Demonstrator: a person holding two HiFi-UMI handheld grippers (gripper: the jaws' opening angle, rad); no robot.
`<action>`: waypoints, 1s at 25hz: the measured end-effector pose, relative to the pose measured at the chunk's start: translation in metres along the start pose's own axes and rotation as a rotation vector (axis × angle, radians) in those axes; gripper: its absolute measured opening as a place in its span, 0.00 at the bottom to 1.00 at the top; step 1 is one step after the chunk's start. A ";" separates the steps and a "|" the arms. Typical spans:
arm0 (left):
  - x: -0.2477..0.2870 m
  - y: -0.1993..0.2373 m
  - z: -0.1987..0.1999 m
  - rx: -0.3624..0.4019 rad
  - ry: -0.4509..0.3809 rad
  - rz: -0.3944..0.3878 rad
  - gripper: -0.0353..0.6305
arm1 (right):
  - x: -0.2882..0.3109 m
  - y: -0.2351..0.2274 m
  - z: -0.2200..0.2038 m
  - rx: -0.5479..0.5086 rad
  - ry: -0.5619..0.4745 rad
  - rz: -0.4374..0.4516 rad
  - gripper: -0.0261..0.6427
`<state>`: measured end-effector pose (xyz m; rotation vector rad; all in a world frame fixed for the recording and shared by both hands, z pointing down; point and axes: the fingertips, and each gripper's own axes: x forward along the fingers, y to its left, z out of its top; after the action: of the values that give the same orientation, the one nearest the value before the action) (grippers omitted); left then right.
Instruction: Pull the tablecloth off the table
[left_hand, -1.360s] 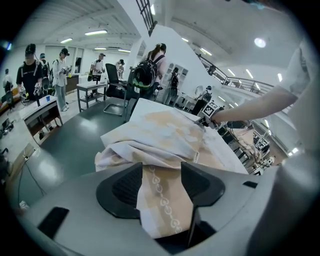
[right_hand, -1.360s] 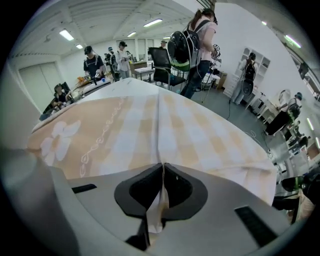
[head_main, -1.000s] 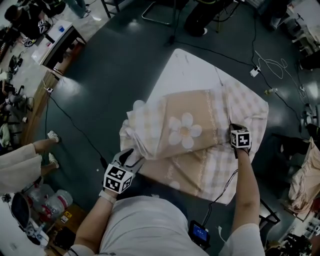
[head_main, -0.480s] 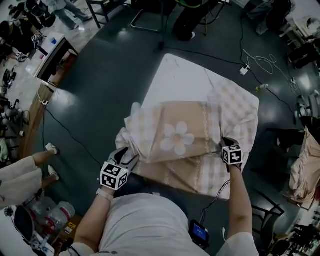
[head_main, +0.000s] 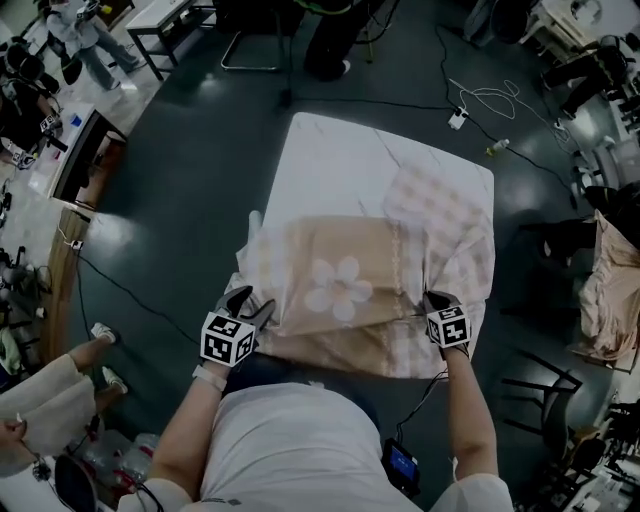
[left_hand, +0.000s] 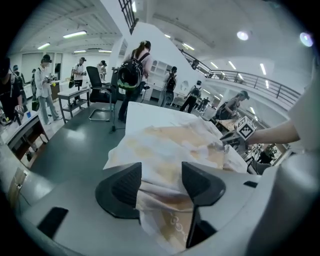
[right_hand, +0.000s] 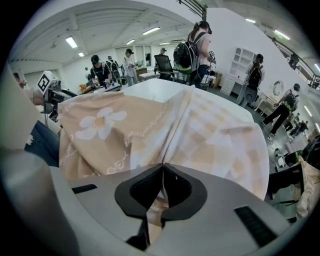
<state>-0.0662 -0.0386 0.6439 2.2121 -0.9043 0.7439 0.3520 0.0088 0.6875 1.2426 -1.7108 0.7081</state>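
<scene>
Tablecloth (head_main: 345, 290) bunched at near edge, far table (head_main: 340, 165) exposed

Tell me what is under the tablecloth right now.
The white table is under the tablecloth. Its far end shows bare beyond the cloth. The near part of the top is covered, so whether anything else lies under there cannot be seen.

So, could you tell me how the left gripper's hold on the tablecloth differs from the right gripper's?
The left gripper has its jaws wide apart around a thick bunch of tablecloth; the right gripper has its jaws together on a thin fold. The left holds a gathered corner, the right a flatter edge. Both grip the same cloth at its near side.
</scene>
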 end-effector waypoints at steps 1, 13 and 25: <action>0.003 0.000 0.001 0.005 0.005 -0.005 0.41 | -0.003 0.005 -0.006 0.003 0.006 0.006 0.08; 0.022 0.053 0.024 -0.037 0.003 0.039 0.41 | -0.020 0.013 -0.035 0.030 0.073 0.070 0.08; 0.052 0.115 0.017 -0.179 0.027 0.034 0.44 | -0.033 -0.082 0.040 0.161 -0.024 0.004 0.36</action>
<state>-0.1176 -0.1370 0.7069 2.0303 -0.9588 0.6797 0.4203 -0.0381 0.6363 1.3635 -1.7027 0.8503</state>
